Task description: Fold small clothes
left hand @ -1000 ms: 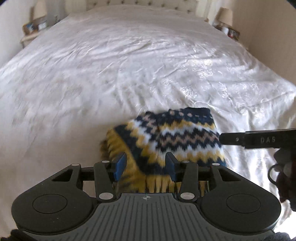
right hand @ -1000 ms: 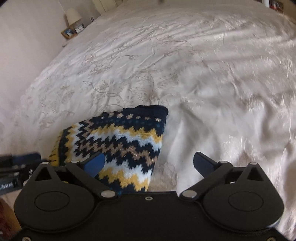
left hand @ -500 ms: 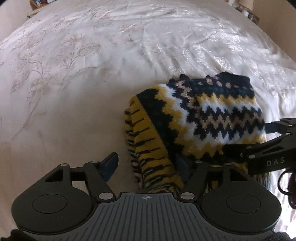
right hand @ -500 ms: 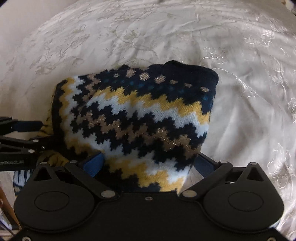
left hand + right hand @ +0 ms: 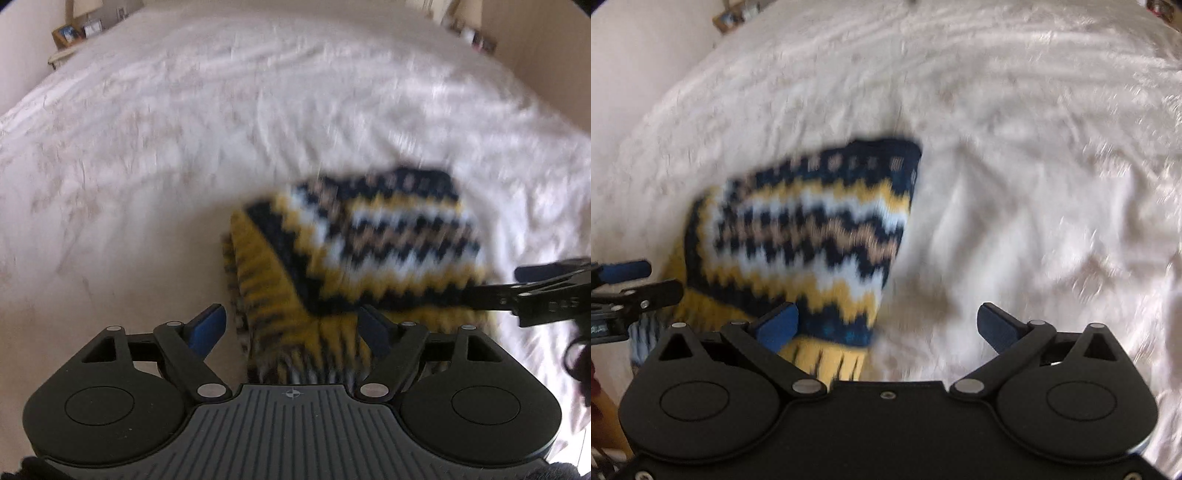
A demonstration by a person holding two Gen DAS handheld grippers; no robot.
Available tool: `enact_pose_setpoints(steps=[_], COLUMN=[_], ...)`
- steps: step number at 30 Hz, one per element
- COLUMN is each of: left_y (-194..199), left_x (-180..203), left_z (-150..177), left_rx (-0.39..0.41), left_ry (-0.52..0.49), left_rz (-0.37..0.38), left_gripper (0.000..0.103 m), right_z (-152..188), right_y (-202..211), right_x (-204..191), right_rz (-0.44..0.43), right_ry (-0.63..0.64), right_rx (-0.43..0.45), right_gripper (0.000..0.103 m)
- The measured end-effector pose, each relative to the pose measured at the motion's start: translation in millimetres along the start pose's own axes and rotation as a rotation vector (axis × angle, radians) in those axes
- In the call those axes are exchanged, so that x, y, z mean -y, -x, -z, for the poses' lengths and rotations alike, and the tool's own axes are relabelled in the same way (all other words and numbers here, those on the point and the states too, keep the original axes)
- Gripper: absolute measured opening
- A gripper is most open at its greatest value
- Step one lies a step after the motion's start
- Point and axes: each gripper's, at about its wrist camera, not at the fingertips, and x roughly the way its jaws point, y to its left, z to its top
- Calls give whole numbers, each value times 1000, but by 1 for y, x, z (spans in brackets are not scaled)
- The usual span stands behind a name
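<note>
Having just been opening, the left claw (image 5: 293,326) now straddles the folded knit (image 5: 369,251) loosely; right claw (image 5: 886,326) gapes wide.

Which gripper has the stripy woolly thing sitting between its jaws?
The left gripper: the folded zigzag knit lies between its open jaws, which have just been opening. The right gripper straddles mostly bare bedspread.

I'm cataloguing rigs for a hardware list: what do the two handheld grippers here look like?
The left gripper has a grey ribbed body with a small crosshair mark, black rounded side plates, black linkage arms with silver rivets, and blue finger pads. The right gripper has a plain black body, the same linkages and blue pads.
</note>
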Motion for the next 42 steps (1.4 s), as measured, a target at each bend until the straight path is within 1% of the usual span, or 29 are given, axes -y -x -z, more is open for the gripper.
enact_pose_setpoints(steps=[1,2,3,5,8,10,13,17,20,22,26,30,32,37,39,42], left_y=[-9,-16,-22,-31,-37,-33,-17,14,37,47,61,67,70,84,92,105], left_x=[1,2,0,-5,-14,-15,-13,-7,-2,3,11,17,22,24,23,22], left_z=[5,9,13,16,18,18,18,21,19,17,16,19,19,26,30,36], left_rx=[-30,-48,-66,-80,-88,-75,-26,29,56,57,32,18,6,13,21,16], left_ry=[-2,2,15,61,135,133,113,131,154,170,178,182,174,167,158,143], left_rz=[-12,-15,-19,-25,-1,4,-2,15,32,49,73,99,102,101,82,62], left_gripper=[79,86,96,103,103,103,102,102,102,102,102,101,101,100,90,90], right_z=[2,5,8,12,12,11,8,9,11,14,22,30,34,47,52,58], right_y=[-6,-8,-11,-17,-19,-17,-5,12,26,37,50,62,70,92,99,111], right_x=[-3,-5,-9,-14,-16,-15,-9,5,8,3,-3,-8,-8,-14,-19,-30], right_rz=[-1,2,12,27,20,7,-19,-87,-107,-108,-122,-110,-104,-62,-43,-1], right_ry=[16,36,58,83,78,75,65,-18,-36,-39,-55,-50,-67,-101,-112,-117], right_rx=[-15,-29,-35,-28,-32,-29,13,49,85,101,116,128,136,162,173,190], right_gripper=[102,102,102,102,102,102,102,102,102,102,102,102,102,102,102,102])
